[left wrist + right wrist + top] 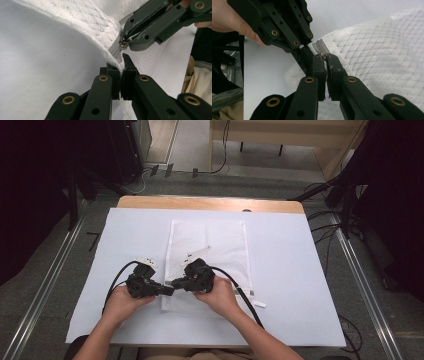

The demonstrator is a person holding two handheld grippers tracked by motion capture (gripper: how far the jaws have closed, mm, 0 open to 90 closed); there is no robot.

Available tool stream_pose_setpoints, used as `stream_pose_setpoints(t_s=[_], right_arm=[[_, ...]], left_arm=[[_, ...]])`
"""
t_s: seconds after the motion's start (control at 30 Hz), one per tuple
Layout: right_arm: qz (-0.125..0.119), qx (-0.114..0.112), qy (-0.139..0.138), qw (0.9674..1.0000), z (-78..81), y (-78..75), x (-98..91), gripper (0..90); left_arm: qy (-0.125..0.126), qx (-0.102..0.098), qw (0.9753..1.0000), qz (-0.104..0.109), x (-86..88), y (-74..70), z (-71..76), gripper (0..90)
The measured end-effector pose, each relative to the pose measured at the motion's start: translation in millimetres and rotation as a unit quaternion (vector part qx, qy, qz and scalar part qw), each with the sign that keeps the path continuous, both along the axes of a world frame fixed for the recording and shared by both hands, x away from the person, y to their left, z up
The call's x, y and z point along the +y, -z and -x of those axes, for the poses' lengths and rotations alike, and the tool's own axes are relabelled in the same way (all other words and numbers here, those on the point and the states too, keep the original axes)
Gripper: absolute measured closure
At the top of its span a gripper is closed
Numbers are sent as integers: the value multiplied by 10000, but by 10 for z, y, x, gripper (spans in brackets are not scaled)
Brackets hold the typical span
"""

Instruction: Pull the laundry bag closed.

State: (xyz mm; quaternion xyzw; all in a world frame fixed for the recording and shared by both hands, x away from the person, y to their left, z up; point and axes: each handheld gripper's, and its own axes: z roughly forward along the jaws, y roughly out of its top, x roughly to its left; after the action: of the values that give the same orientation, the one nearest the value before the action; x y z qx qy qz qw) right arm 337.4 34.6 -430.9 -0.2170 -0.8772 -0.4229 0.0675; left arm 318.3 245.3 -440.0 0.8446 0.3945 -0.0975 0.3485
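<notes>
Mesh, soft and light: white zippered mesh bag (207, 255) lying flat on white table cover (300, 270), long axis running toward twelve o'clock, near edge lifted at about six o'clock where both grippers meet. Likely limp, no stiffness, apt to sag and bunch between holds; probably not fragile, though open weave could snag on jaw corners. Grey zipper tape (115, 51) the firmer part, so best taken there, close to the slider.

Left gripper (122, 75) closed on bag's edge beside the zipper end, jaws pressed together with fabric pinched between. Right gripper (326, 65) closed on small metal zipper pull (323, 55), jaws nearly touching around it. In high view, left gripper (167, 290) at seven o'clock of the bag, right gripper (176, 282) just beside it, tips almost meeting.

Hard to make out: how deep the pull sits between right jaws, whether the zipper is partly open, whether anything lies inside the bag. Small white tags (197, 254) on the bag too blurred to read. Slider body mostly hidden by jaw tips. Person's torso cut off at bottom edge.
</notes>
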Motion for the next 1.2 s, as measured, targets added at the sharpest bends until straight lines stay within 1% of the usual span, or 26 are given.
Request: stream_pose_setpoints(t_s=[0.13, 0.2, 0.27, 0.3, 0.33, 0.4, 0.43, 0.47, 0.5, 0.6, 0.67, 0.8, 0.87, 0.9, 0.93, 0.97, 1.0, 1.03, 1.07, 1.13, 1.17, 1.2], right_arm=[[13, 9, -25, 10000, -1, 21, -4, 884], [16, -22, -47, 10000, 0, 24, -9, 884], [52, -91, -85, 9999, 1, 22, -18, 884], [49, -110, -96, 9999, 3, 21, -20, 884], [44, -116, -112, 9999, 2, 20, -29, 884], [121, -185, -198, 9996, 7, 18, -36, 885], [115, -181, -194, 9996, 10, 19, -40, 885], [117, -152, -181, 9997, 13, 19, -40, 885], [137, -177, -191, 9996, 18, 17, -43, 885], [139, -275, -210, 9993, 34, 10, -54, 886], [202, -333, -181, 9991, 40, 21, -73, 886], [219, -240, -163, 9993, 37, 49, -117, 885], [226, -290, -207, 9991, 39, 48, -129, 885], [281, -316, -188, 9989, 39, 47, -134, 886], [359, -334, -201, 9986, 31, 51, -152, 885], [386, -336, -173, 9985, 19, 58, -179, 885], [396, -304, -146, 9986, 12, 62, -196, 885], [393, -266, -126, 9988, 9, 63, -210, 885], [376, -291, -145, 9988, 5, 62, -229, 885], [417, -344, -137, 9984, 13, 64, -234, 884], [418, -334, -150, 9985, 17, 69, -236, 884], [391, -352, -170, 9985, 18, 74, -239, 884]], left_arm=[[-16, -44, 10000, -85, 0, -6, 5, 890], [-19, -108, 9998, -176, -8, -18, 10, 890], [-21, -146, 9997, -217, -2, -29, 8, 891], [-8, -99, 9998, -178, 0, -30, 6, 892], [-2, -117, 9997, -192, -4, -31, 8, 893], [2, -126, 9997, -209, -10, -29, 13, 893], [-3, -132, 9997, -225, -14, -30, 13, 893], [44, -153, 9996, -246, -14, -31, 14, 893], [40, -168, 9995, -257, -15, -33, 15, 893], [16, -194, 9995, -242, -13, -36, 21, 893], [7, -221, 9995, -233, 2, -39, 24, 894], [89, -247, 9993, -275, -7, -38, 31, 893], [106, -267, 9992, -265, -9, -36, 34, 893], [55, -287, 9992, -260, 4, -42, 37, 893], [26, -285, 9994, -179, 29, -41, 31, 893], [18, -282, 9994, -184, 42, -47, 31, 893], [27, -279, 9995, -142, 50, -48, 28, 893], [38, -315, 9994, -149, 46, -48, 33, 893], [49, -334, 9993, -158, 38, -46, 35, 892], [77, -335, 9992, -191, 24, -42, 38, 892], [87, -344, 9992, -200, 25, -42, 38, 892], [76, -351, 9992, -178, 26, -41, 41, 892]])
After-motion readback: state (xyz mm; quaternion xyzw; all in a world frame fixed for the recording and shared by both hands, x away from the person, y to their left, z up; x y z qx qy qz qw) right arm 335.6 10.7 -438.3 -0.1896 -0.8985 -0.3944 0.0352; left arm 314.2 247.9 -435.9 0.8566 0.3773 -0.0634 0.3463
